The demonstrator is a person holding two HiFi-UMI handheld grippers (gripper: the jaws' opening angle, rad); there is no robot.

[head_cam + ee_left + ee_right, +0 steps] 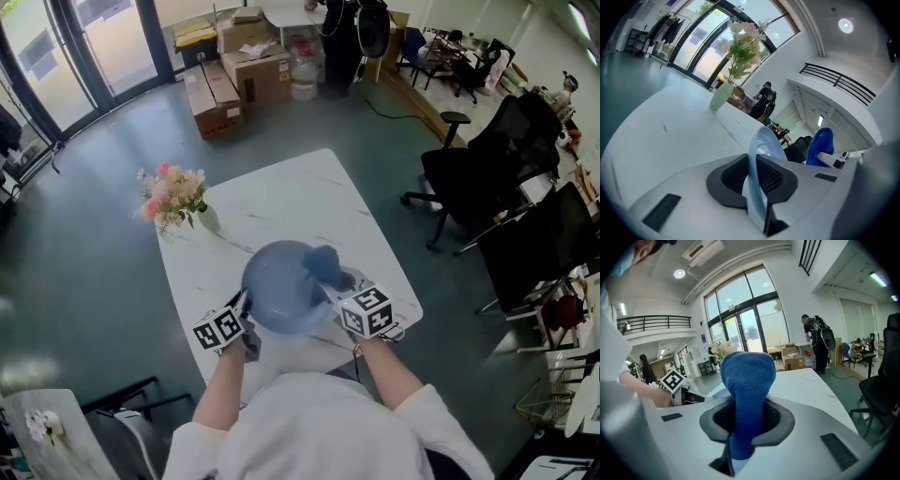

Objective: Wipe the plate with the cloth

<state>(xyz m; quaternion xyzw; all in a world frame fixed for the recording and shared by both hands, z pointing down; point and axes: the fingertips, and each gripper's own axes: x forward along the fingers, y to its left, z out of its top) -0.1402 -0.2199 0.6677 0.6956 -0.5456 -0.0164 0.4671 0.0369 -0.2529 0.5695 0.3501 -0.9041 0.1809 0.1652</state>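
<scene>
A pale blue plate (281, 286) is held above the near part of the white marble table (281, 202). My left gripper (246, 314) is shut on the plate's left rim; in the left gripper view the plate (761, 154) stands edge-on between the jaws. My right gripper (339, 292) is shut on a folded blue cloth (323, 265), which sits at the plate's right edge. In the right gripper view the cloth (746, 385) sticks up out of the jaws, and the left gripper's marker cube (673, 379) shows to the left. The cloth (820, 146) also appears at the right of the left gripper view.
A vase of pink flowers (173, 199) stands at the table's left edge. Black office chairs (487, 169) are to the right of the table. Cardboard boxes (234, 75) and a standing person (339, 37) are at the far end of the room.
</scene>
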